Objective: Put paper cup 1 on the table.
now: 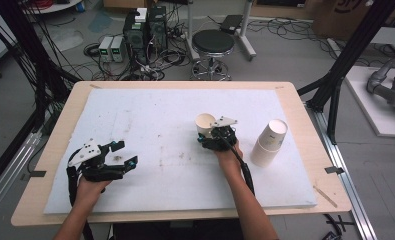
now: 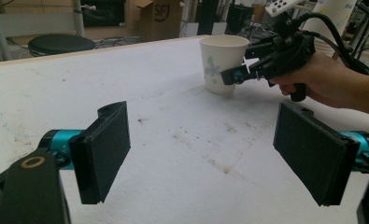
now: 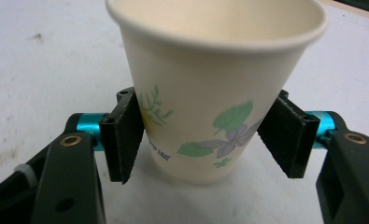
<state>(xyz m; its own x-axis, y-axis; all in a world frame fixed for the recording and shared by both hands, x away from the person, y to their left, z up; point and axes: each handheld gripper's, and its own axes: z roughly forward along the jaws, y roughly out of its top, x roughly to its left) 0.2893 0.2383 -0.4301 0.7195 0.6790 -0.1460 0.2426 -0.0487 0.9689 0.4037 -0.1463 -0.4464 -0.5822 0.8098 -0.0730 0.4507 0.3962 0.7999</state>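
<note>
We hold a gripper in each hand over the white foam board point(image 1: 150, 115) that covers the wooden table point(image 1: 295, 100). Our right gripper point(image 1: 208, 134) has its two black pads pressed against the lower sides of an upright paper cup point(image 1: 205, 123), one pad on each flank, so the cup sits squarely between the fingers with its open mouth above them and its base on the board just below them. In the right gripper view the flower print on the cup point(image 3: 210, 88) faces us between the pads, and both pads touch the cup wall. Our left gripper point(image 1: 122, 154) rests on the near left part of the board, its fingers spread wide with only bare, stained foam between them. In the left gripper view the cup point(image 2: 222, 63) stands well beyond those spread fingers, toward the right pad's side, with the right gripper point(image 2: 238, 74) clamped on it. A tilted stack of paper cups point(image 1: 269, 142) lies near the right gripper, on the side away from our left hand.
</note>
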